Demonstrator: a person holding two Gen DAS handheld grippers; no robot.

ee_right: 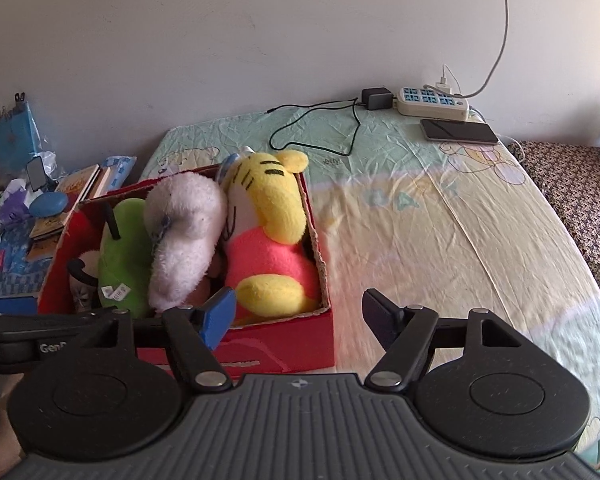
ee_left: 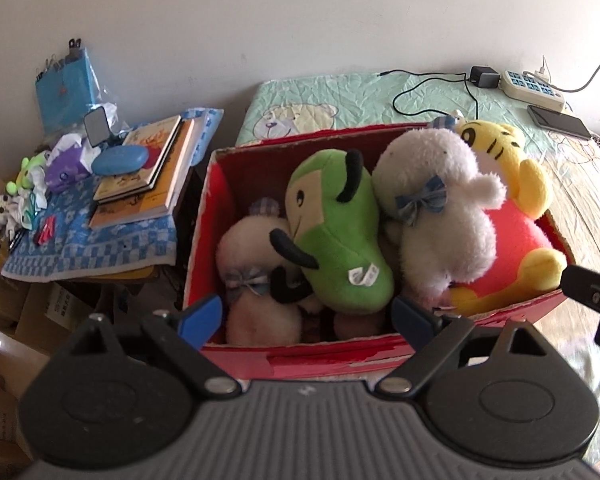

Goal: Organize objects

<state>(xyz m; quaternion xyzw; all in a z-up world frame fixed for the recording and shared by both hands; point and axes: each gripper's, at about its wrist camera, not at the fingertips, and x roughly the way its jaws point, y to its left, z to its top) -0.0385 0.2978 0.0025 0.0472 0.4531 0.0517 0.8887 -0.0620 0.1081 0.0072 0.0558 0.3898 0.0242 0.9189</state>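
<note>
A red cardboard box point(ee_left: 300, 360) stands on the bed, also in the right wrist view point(ee_right: 284, 344). It holds several plush toys: a green one point(ee_left: 336, 236), a white one with a blue bow point(ee_left: 440, 208), a yellow tiger in pink point(ee_left: 512, 208) and a pale one point(ee_left: 252, 264) at the lower left. My left gripper point(ee_left: 306, 318) is open and empty, just above the box's near wall. My right gripper point(ee_right: 300, 320) is open and empty, at the box's near right corner. The toys also show in the right wrist view: green point(ee_right: 124, 248), white point(ee_right: 184, 232), tiger point(ee_right: 268, 240).
A side table point(ee_left: 92, 248) with a blue cloth, books point(ee_left: 148, 172), a blue case point(ee_left: 120, 158) and small toys stands left of the box. At the bed's far edge lie a power strip point(ee_right: 432, 100), a phone point(ee_right: 458, 131) and a black cable point(ee_right: 312, 128). Bare bedsheet point(ee_right: 460, 240) stretches right.
</note>
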